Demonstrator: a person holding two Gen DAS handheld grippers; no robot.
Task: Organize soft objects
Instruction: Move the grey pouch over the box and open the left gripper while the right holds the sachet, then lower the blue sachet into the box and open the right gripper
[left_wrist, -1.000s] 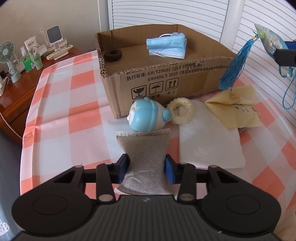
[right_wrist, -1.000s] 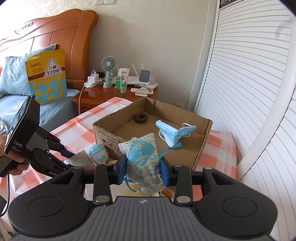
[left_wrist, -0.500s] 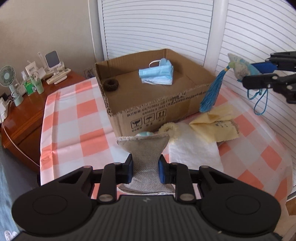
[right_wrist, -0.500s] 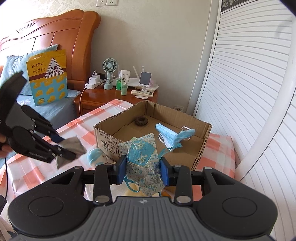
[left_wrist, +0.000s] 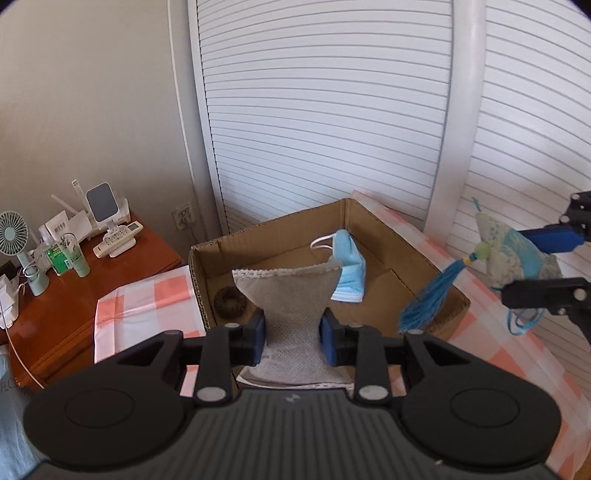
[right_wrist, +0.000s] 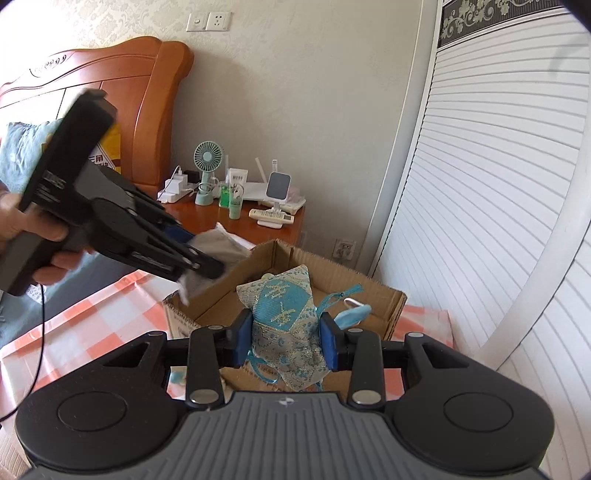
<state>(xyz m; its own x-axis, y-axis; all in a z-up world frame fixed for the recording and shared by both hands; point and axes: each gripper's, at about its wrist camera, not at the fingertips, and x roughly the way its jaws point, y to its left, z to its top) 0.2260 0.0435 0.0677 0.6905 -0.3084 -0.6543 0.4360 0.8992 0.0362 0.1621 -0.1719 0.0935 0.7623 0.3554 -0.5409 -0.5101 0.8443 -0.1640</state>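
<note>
My left gripper (left_wrist: 292, 341) grips a grey mesh pouch (left_wrist: 288, 291) at its waist, raised over the near wall of the open cardboard box (left_wrist: 273, 225); its jaws are opening, but the pads still press the pouch. Inside the box lie a blue face mask (left_wrist: 349, 273) and a dark scrunchie (left_wrist: 231, 304). My right gripper (right_wrist: 286, 339) is shut on a blue brocade sachet (right_wrist: 284, 314), held near the box (right_wrist: 369, 291). The sachet's blue tassel (left_wrist: 424, 306) dangles over the box's right corner. In the right wrist view a hand (right_wrist: 22, 221) carries the left gripper (right_wrist: 207, 260) with the pouch (right_wrist: 218, 243).
The box stands on an orange-and-white checked tablecloth (left_wrist: 140, 306). A wooden nightstand (left_wrist: 66, 295) to the left holds a small fan (left_wrist: 14, 236), bottles and a remote. White louvered doors (left_wrist: 325, 122) rise behind the box. A wooden headboard (right_wrist: 147, 110) stands further left.
My left gripper lifted the grey pouch off the table and now holds it above the box's near wall. The right gripper rose slightly with the sachet.
</note>
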